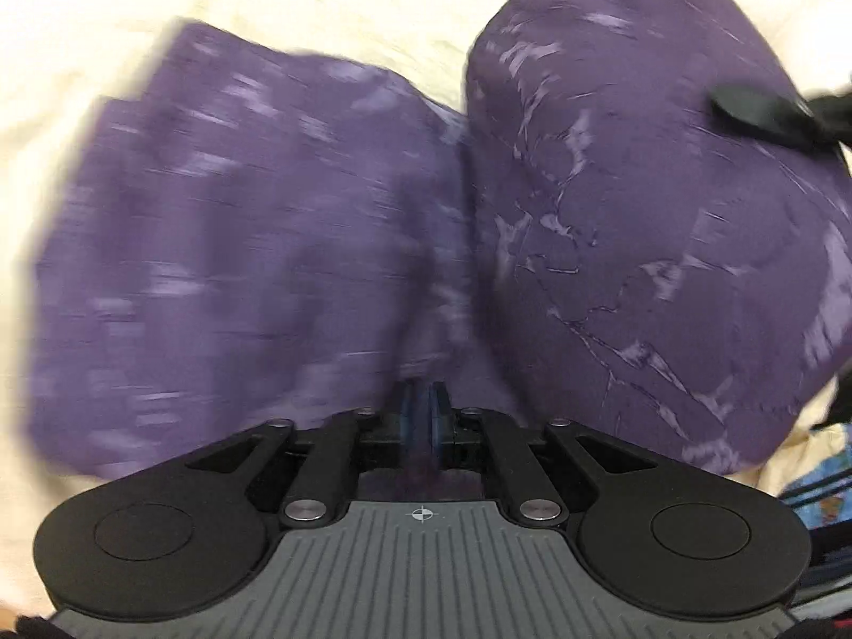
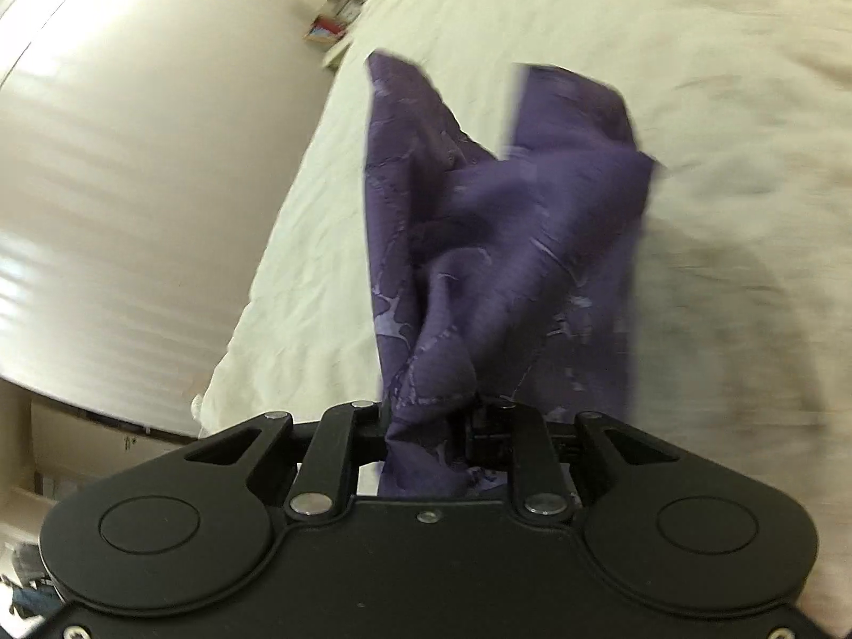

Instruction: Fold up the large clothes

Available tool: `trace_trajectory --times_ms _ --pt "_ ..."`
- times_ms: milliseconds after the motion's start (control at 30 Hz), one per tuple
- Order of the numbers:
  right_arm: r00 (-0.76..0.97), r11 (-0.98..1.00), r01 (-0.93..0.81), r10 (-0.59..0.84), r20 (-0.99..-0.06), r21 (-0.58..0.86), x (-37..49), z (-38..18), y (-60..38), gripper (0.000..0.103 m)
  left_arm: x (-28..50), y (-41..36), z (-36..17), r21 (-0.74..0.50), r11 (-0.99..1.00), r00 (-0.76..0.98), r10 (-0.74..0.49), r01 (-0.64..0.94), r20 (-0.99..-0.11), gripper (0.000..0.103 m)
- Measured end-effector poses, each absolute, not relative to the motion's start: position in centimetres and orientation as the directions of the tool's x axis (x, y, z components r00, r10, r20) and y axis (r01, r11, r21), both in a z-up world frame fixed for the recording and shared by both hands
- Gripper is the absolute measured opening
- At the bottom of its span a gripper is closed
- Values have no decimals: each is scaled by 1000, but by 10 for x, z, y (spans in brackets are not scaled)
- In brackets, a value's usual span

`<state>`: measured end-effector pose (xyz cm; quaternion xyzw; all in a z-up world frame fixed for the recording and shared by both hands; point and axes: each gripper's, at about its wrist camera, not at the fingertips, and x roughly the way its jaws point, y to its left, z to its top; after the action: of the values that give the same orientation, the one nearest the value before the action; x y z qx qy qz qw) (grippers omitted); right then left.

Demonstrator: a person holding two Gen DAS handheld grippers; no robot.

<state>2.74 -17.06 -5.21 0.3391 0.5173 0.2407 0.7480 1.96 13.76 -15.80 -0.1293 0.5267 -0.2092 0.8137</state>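
Bunched purple cloth (image 2: 426, 426) is sitting right between the jaws of the right gripper (image 2: 426, 415), which are clenching a gathered edge of the garment; from there the fabric is running straight ahead and away from the camera, hanging and trailing toward the cream bed sheet (image 2: 692, 53). In the left wrist view, the left gripper (image 1: 424, 415) is showing its blue pads (image 1: 407, 415) pressed nearly together with a thin fold of the same cloth seemingly pinched between them, though blur is making the exact bite hard to read.

Ahead of the left jaws the garment is spreading into two broad lobes, one to the left and a larger, fuller one to the right, with a crease between them lining up almost exactly with the jaw axis. A black gripper tip, apparently the right one, is showing at that larger lobe's far right edge, so the two holds are lying well apart across the garment's width.

Judging from this, the long axis of the cloth is running between the two grippers, and the coming move is likely turning on both carrying their edges the same way over the bed so the fold is landing square. Motion blur in both views is suggesting fast travel.
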Motion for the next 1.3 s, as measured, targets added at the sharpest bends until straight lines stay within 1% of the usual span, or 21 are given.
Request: trace_trajectory --times_ms 133,233,300,433,467,533,567,600,667,800,900,967,1033,1067,1133,1167,1267,1300 --pt "313 680 -46 706 -636 732 45 -63 -105 30 14 189 -148 -407 898 397 -438 166 -806 9" --pt "282 698 -42 695 -662 715 58 -85 -59 30 15 225 -144 -370 918 426 -394 142 -814 9" --pt "266 711 -26 683 -681 703 65 -101 -34 30 19 240 -140 -352 927 439 -372 129 -818 9" --pt "237 738 8 654 -718 675 76 -126 6 33 22 270 -139 -338 936 454 -343 95 -822 9" --pt "229 748 5 646 -729 664 78 -132 17 36 22 275 -138 -338 937 458 -339 87 -822 9" --pt "211 760 0 635 -743 649 81 -142 28 47 22 284 -136 -342 937 467 -335 73 -818 9" --pt "200 757 -3 640 -741 653 84 -149 36 51 23 288 -134 -346 936 472 -335 67 -816 9" --pt "193 747 -3 653 -733 665 86 -154 41 57 24 289 -132 -351 934 475 -337 63 -813 9" --pt "198 725 -19 678 -708 689 89 -153 50 62 24 289 -123 -366 928 496 -349 67 -795 9" --pt "265 623 -67 764 -588 779 88 -126 38 62 28 285 -94 -390 910 553 -399 141 -731 9" --pt "352 612 -74 755 -553 788 83 -103 10 62 40 267 -71 -374 893 583 -447 250 -678 10" --pt "413 629 -64 723 -553 775 76 -91 -8 62 50 250 -62 -373 866 570 -500 332 -652 11" --pt "456 675 -55 673 -583 736 69 -85 -22 62 58 228 -61 -372 826 533 -560 424 -634 25" --pt "470 701 -47 644 -604 712 64 -86 -33 62 59 218 -63 -364 806 511 -581 467 -633 26" --pt "481 730 -11 603 -636 684 65 -88 -47 62 64 199 -74 -333 784 468 -592 524 -657 26" --pt "485 742 10 583 -652 671 59 -91 -53 62 67 193 -85 -320 786 451 -579 528 -679 26" --pt "477 781 47 531 -701 623 43 -99 -69 62 71 185 -131 -283 835 364 -476 471 -801 26" --pt "472 791 48 520 -712 610 36 -100 -75 62 70 187 -146 -289 843 335 -463 454 -821 25"
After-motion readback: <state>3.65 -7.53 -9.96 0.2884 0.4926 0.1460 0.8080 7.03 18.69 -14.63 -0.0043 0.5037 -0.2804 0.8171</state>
